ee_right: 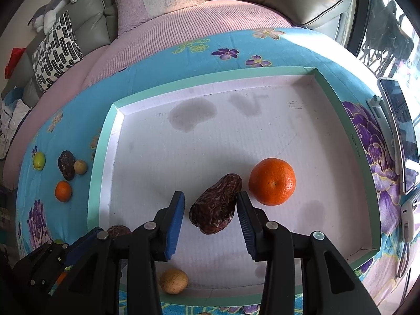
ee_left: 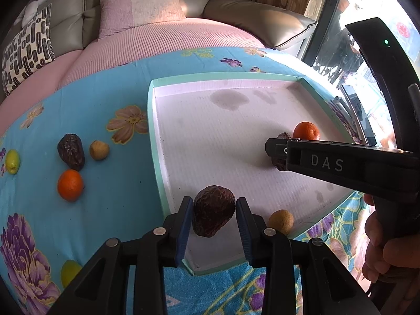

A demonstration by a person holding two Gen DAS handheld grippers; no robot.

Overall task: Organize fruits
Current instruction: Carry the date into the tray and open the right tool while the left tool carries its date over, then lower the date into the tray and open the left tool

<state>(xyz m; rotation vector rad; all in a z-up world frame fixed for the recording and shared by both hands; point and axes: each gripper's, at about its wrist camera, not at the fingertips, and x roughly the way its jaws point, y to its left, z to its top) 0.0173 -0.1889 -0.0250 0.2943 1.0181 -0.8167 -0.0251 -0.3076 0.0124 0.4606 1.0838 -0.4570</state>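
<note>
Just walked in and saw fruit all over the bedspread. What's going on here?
A person with a gripper in each hand is sorting fruit into a white tray. The left gripper and right gripper each straddle a dark wrinkled fruit in the tray, jaws open. An orange and a tan fruit are already inside; several more wait on the blue floral cloth.

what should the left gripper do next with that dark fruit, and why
Probably lift clear and go for the fruit on the cloth. The left gripper brackets the dark fruit inside the tray, with gaps at both pads, so it looks released. An orange and others wait outside.
</note>
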